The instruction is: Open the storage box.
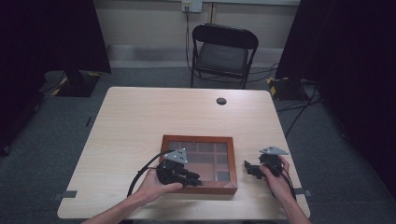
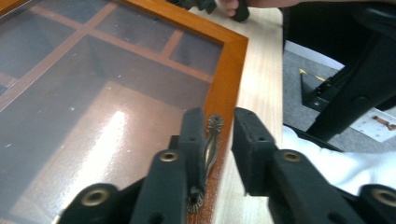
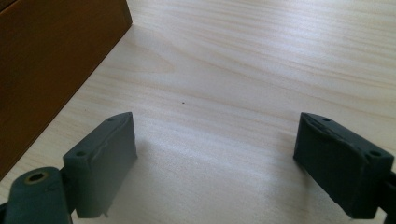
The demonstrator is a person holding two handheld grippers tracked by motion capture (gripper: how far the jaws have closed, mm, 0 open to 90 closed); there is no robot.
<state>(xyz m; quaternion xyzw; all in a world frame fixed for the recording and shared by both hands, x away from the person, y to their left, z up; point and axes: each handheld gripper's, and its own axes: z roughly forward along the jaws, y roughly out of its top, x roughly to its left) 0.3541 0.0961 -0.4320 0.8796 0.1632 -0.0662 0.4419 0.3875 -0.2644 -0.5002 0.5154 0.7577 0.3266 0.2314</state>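
Observation:
A brown wooden box (image 1: 198,138) with a glass lid over several compartments lies on the table's near half. My left gripper (image 1: 196,179) is at the box's front edge. In the left gripper view its jaws (image 2: 219,126) straddle a small brass handle (image 2: 213,140) on the lid's front rim (image 2: 231,70). The handle lies against the left jaw, and a narrow gap separates it from the other jaw. My right gripper (image 1: 250,169) rests low over bare table just right of the box. Its jaws (image 3: 217,140) stand wide open with nothing between them, and the box's side wall (image 3: 46,60) is at their left.
The light wooden table (image 1: 140,116) has a small round cable hole (image 1: 221,101) near its far edge. A black folding chair (image 1: 223,53) stands behind the table. Dark curtains hang at both sides, and cables run across the grey floor at the right.

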